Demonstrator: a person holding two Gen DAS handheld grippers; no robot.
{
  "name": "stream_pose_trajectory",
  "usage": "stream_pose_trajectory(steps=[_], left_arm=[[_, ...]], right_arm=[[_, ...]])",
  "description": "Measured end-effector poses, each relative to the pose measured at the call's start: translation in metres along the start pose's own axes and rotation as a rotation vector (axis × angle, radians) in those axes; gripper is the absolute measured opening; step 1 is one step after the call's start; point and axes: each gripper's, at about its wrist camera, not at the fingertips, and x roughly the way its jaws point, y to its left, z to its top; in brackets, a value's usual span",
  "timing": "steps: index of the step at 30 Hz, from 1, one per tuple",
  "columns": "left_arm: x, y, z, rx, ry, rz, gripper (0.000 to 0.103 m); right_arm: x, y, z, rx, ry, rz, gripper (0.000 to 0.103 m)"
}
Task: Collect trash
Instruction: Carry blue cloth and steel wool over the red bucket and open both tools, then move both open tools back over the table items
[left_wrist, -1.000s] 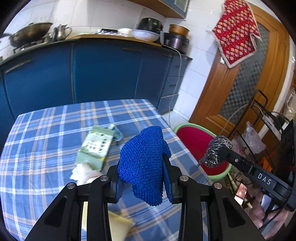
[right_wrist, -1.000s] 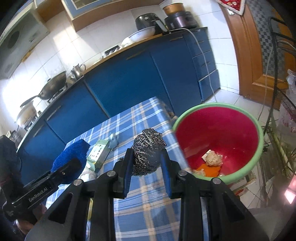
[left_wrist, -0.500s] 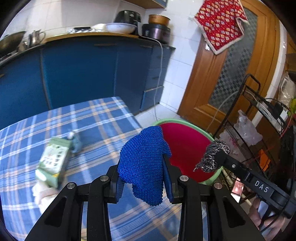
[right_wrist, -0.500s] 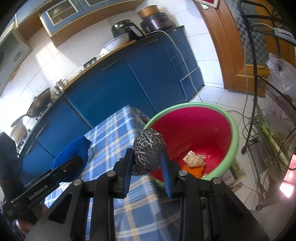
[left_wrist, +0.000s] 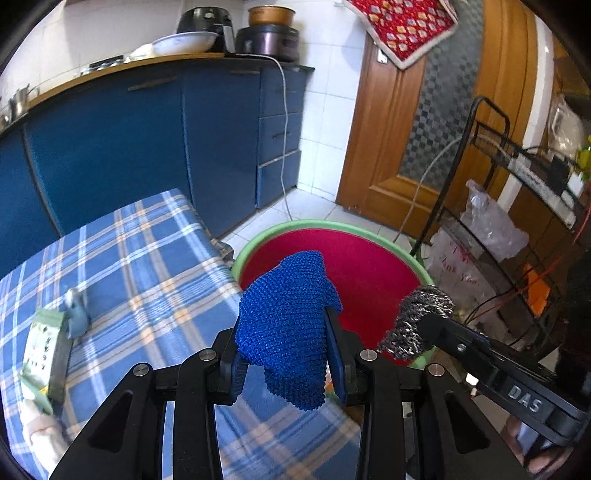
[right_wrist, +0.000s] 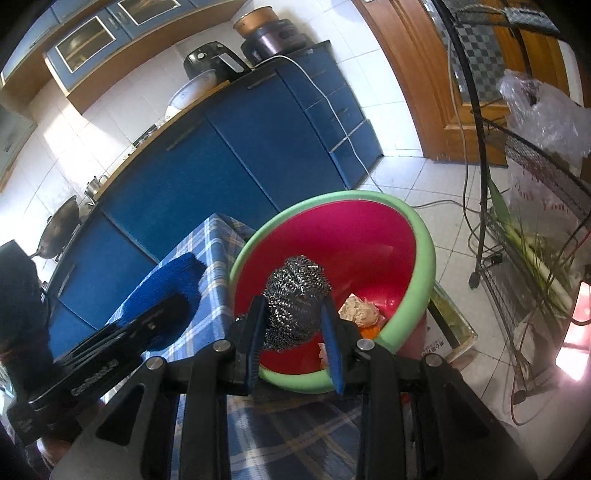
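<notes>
In the left wrist view, the left gripper (left_wrist: 286, 354) has its fingers clamped on one blue knitted scrubbing cloth (left_wrist: 286, 325), held in the air over the edge of the table with the blue plaid cloth (left_wrist: 147, 269), just short of the red plastic basin with a green rim (left_wrist: 369, 269) on the floor beyond. The right gripper (left_wrist: 417, 332), entering from the right, holds one steel-wool scouring ball (left_wrist: 413, 321) over the basin's near rim. One green carton (left_wrist: 44, 358) and one small pale-blue bottle (left_wrist: 75, 314) lie on the table at left.

In the right wrist view, the right gripper's fingers (right_wrist: 330, 343) are clamped on the scouring ball, above the basin's red inside, where some scraps (right_wrist: 360, 312) already lie. The step looks like carrying both pieces to the basin; next, each should be brought well inside the rim, then let go.
</notes>
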Motion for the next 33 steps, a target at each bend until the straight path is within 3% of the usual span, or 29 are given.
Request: stream_pose_trajectory(steps=[5, 11, 20, 27, 33], left_arm=[[0.019, -0.003, 0.005, 0.01, 0.015, 0.007, 0.037], [0.03, -0.002, 0.006, 0.002, 0.022, 0.044, 0.06], [0.034, 0.007, 0.004, -0.026, 0.046, 0.069, 0.061], [0.03, 0.016, 0.0, -0.074, 0.055, 0.07, 0.061], [0.016, 0.016, 0.0, -0.082, 0.036, 0.057, 0.061]], right_arm=[[0.001, -0.012, 0.001, 0.029, 0.001, -0.007, 0.033], [0.007, -0.022, 0.001, 0.05, 0.013, -0.014, 0.034], [0.023, -0.025, -0.001, 0.053, 0.049, -0.011, 0.035], [0.03, -0.027, 0.001, 0.083, 0.058, 0.02, 0.048], [0.022, -0.028, 0.003, 0.097, 0.04, 0.016, 0.05]])
